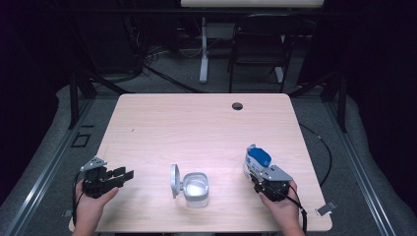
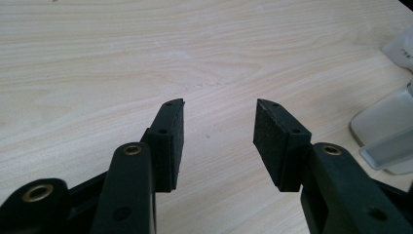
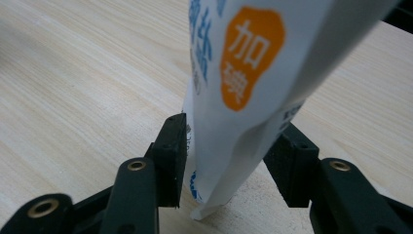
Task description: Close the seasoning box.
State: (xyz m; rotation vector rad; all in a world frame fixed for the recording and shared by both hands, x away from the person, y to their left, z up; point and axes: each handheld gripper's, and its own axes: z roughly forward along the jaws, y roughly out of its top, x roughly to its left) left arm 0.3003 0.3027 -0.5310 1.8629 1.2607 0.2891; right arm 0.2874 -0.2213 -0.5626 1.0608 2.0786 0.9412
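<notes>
Pale wooden table (image 1: pixel 196 123): right gripper (image 3: pixel 226 156) with jaws apart around a standing white salt bag (image 3: pixel 243 97), left gripper (image 2: pixel 219 139) open and empty beside an open-lidded container (image 1: pixel 195 188), likely awaiting filling

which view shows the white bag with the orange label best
The right gripper view: the bag stands close up between the jaws of the right gripper, its orange label and blue print clear. The high view shows the bag small, at the table's right. The left gripper view catches a white corner at the right edge, probably the bag.
</notes>
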